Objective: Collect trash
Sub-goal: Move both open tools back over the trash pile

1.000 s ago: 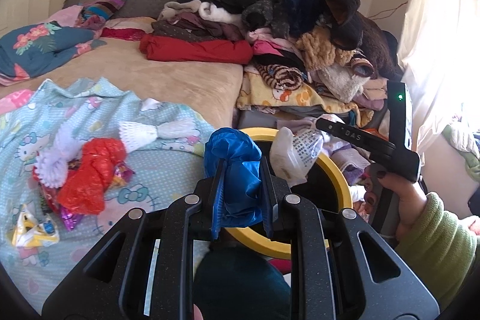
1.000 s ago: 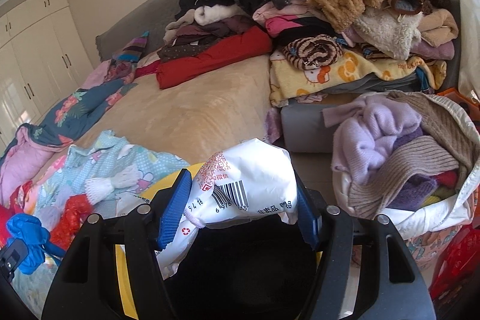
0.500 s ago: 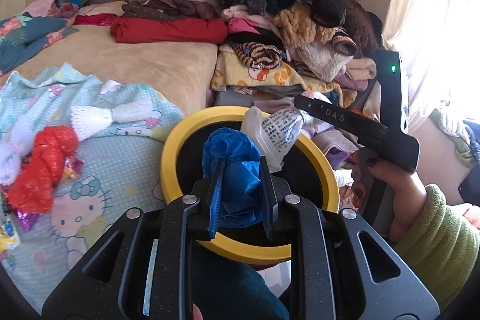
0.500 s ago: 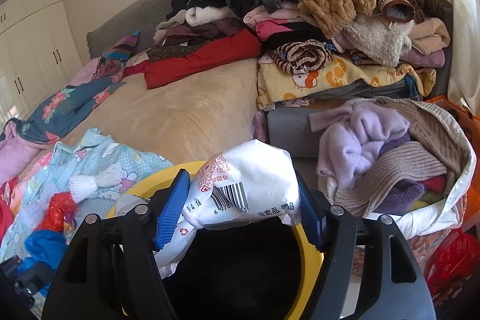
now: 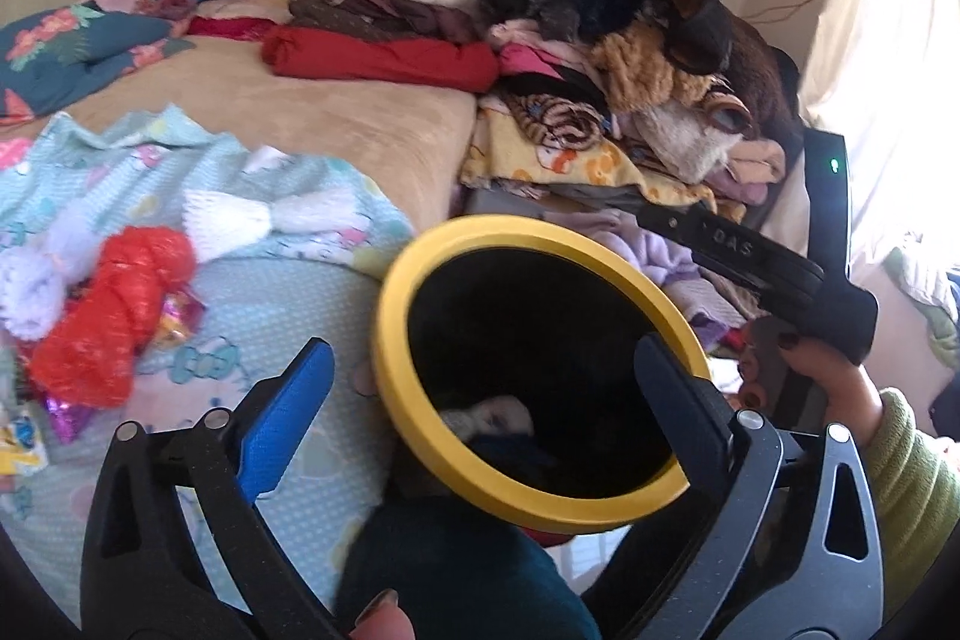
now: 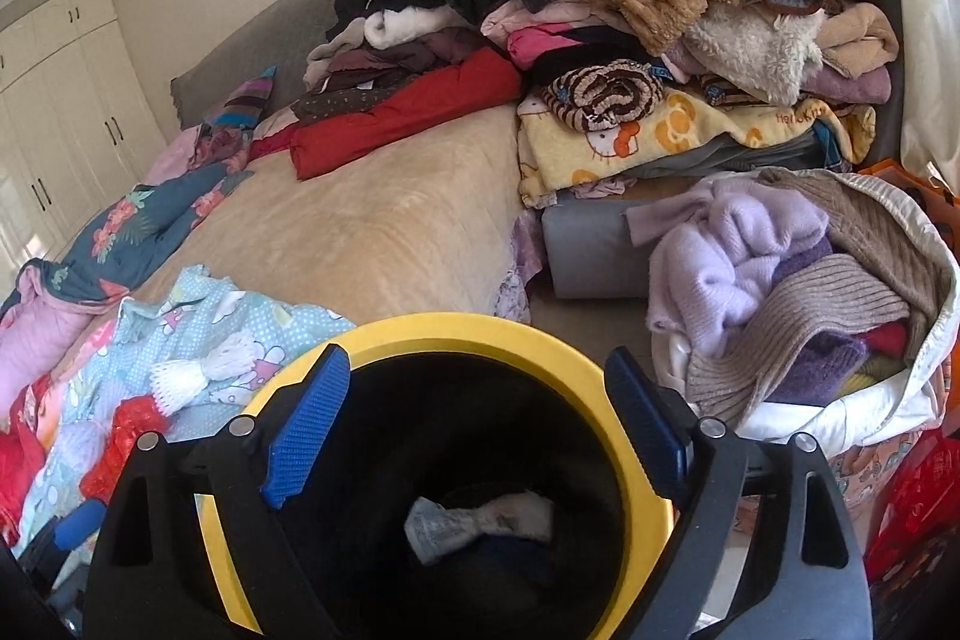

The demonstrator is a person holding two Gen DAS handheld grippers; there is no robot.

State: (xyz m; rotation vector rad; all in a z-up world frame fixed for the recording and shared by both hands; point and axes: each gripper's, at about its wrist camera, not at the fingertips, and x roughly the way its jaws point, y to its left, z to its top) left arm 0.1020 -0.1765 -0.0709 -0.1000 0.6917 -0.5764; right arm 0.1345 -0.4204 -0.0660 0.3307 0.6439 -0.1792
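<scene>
A black bin with a yellow rim point(image 5: 420, 460) point(image 6: 540, 334) stands beside the bed. My left gripper point(image 5: 480, 400) is open and empty over the bin's mouth. My right gripper point(image 6: 474, 418) is open and empty above the bin. A white wrapper point(image 6: 474, 520) lies at the bin's bottom with a blue bag point(image 6: 510, 550) dimly beside it; both show in the left wrist view as the wrapper point(image 5: 492, 415) and the bag point(image 5: 510, 454). A red plastic bag point(image 5: 114, 304), white netting pieces point(image 5: 240, 214) and small wrappers point(image 5: 24, 442) lie on the light blue blanket point(image 5: 270, 292).
A tall pile of folded clothes point(image 6: 630, 10) covers the far side of the bed. A white bag of knitwear point(image 6: 810, 292) sits right of the bin. The right gripper's body and the hand holding it point(image 5: 798, 316) show in the left wrist view. White wardrobes point(image 6: 54, 100) line the left wall.
Both grippers opened. The blue bag dropped from the left gripper and the white wrapper from the right gripper into the bin.
</scene>
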